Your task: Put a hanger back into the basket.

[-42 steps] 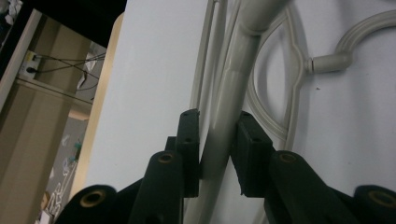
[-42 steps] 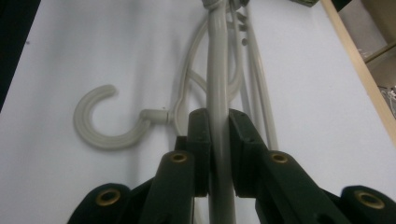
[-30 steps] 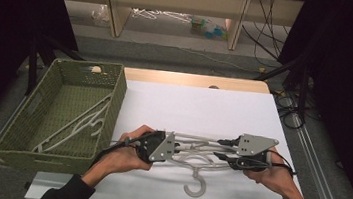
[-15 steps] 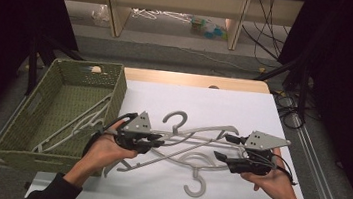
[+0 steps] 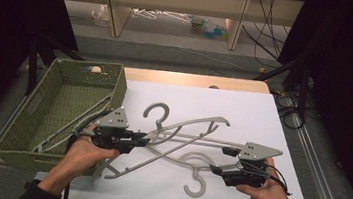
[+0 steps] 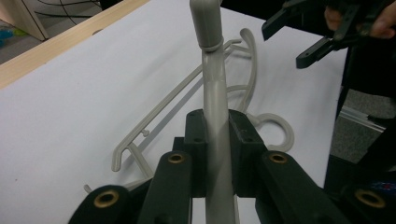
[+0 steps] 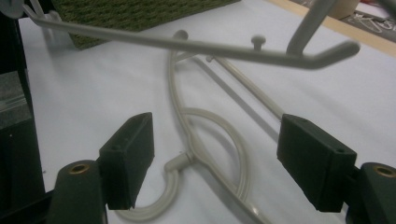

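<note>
Swung toward the green basket (image 5: 27, 112), the lifted hanger (image 5: 186, 131) rides clenched in the left gripper (image 5: 142, 140), while the right gripper (image 5: 220, 160), jaws just opened and empty, lets go near the second hanger (image 5: 196, 174) so it can travel.

We see our left tool (image 5: 145, 140) clamped on a grey hanger (image 5: 186, 128), beside the green basket (image 5: 20, 127). Our right tool (image 5: 218, 159) stands open, its jaws having just widened, over a second hanger (image 5: 195, 182) lying on the white surface (image 5: 263, 114).
</note>
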Tool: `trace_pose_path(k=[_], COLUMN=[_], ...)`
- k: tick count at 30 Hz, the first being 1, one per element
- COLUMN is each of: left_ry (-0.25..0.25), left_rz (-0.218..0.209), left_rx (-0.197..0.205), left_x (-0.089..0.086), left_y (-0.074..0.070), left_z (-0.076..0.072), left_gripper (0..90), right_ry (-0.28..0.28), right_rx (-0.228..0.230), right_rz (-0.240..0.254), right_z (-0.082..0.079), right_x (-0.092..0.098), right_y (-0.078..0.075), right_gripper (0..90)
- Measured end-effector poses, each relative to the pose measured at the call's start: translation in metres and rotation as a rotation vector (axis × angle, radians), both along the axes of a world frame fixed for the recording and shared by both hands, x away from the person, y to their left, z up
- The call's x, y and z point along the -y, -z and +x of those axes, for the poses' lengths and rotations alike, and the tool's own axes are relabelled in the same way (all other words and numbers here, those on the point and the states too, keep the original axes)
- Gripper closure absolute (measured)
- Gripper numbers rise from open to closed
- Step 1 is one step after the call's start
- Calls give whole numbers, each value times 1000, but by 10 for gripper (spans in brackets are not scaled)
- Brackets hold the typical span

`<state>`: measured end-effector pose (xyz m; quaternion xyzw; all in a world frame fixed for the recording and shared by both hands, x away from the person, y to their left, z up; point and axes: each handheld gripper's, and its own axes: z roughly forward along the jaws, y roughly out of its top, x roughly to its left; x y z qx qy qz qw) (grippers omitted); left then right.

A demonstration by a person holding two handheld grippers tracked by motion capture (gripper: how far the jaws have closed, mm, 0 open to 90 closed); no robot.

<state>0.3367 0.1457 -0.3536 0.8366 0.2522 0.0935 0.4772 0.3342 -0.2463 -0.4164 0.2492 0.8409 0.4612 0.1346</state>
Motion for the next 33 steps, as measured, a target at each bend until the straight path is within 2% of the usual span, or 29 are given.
trace_pose_path(k=[5,6,7,8,10,11,17,18,21,23,24,26,27,28,33], left_ry=[-4,-11,-11,-4,-17,-16,-27,-42,-68,-94,-94,-126,-159,-159,-223], left_rz=[-22,-23,-23,-21,-29,-27,-40,-35,-40,-35,-35,-38,-44,-44,-57], left_rx=[1,2,2,18,9,15,18,35,40,63,63,60,65,65,81], left_x=[-9,-12,-12,-17,-18,-23,-36,-42,-49,-62,-62,-71,-81,-81,-102], left_y=[-18,-26,-26,-33,-36,-44,-57,-62,-66,-69,-69,-71,-72,-72,-76], left_z=[-9,-12,-12,-14,-16,-18,-23,-24,-25,-22,-22,-19,-16,-16,-11], left_gripper=[792,792,792,792,792,792,792,792,792,792,792,792,792,792,792], right_ry=[-12,-9,-9,-6,-5,-7,-20,-16,-19,-19,-16,-16,-14,-14,-11], right_rx=[-14,-22,-22,-21,-22,-24,-32,-37,-36,-35,-33,-31,-34,-34,-40], right_rz=[11,15,15,25,27,27,27,21,20,18,19,19,17,17,17], right_z=[-3,-4,-4,-5,-5,-5,-6,-7,-8,-8,-8,-8,-7,-7,-7], right_x=[0,0,0,1,2,2,1,1,1,1,1,2,2,2,3], right_y=[3,3,3,3,3,4,6,6,6,6,6,6,7,7,7], right_gripper=[274,262,262,259,257,250,249,249,249,249,249,249,247,247,245])
